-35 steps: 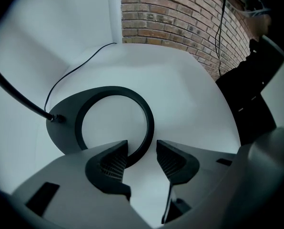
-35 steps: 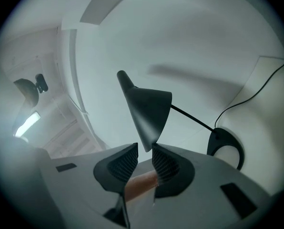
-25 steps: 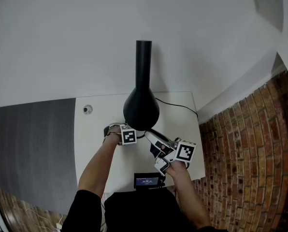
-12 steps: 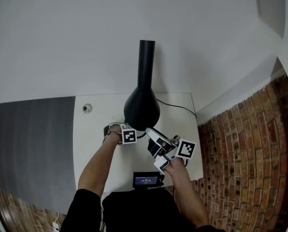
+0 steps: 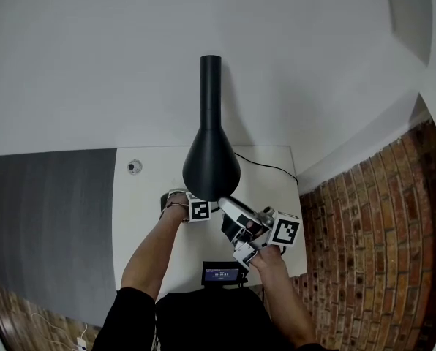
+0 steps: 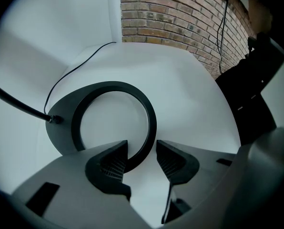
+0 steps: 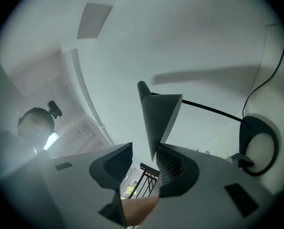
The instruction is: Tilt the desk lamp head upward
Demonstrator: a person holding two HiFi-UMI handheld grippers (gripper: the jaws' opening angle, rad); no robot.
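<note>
The lamp head [image 5: 211,163] is a black cone with a long neck. It hangs over the white table [image 5: 141,196], just in front of the person.

Closest to the person is a small box [image 5: 222,274] with a lit screen, by the table's near edge.

A little farther out is the right gripper [image 7: 142,159]. Its jaws stand wide apart. The thin bottom rim of the lamp head pokes down between them, close against one pad, with a clear gap to the other. So it is not squeezing anything. I think it is put there, low at the rim, so it can take hold and push that side up.

Beside it, the left gripper [image 6: 141,154] is down at the lamp's ring-shaped base [image 6: 61,133], which lies flat on the table. Its jaws are wide open too. A bit of the ring's rim sits between them, and white table shows between the rim and one pad. It looks placed there to keep the base from sliding or tipping when the head gets moved.

From the base a thin arm [image 7: 213,110] reaches over to the head.

Farthest away is a plain pale wall [image 5: 94,64]. Nothing seems to stand in the way of the head swinging up.
</note>
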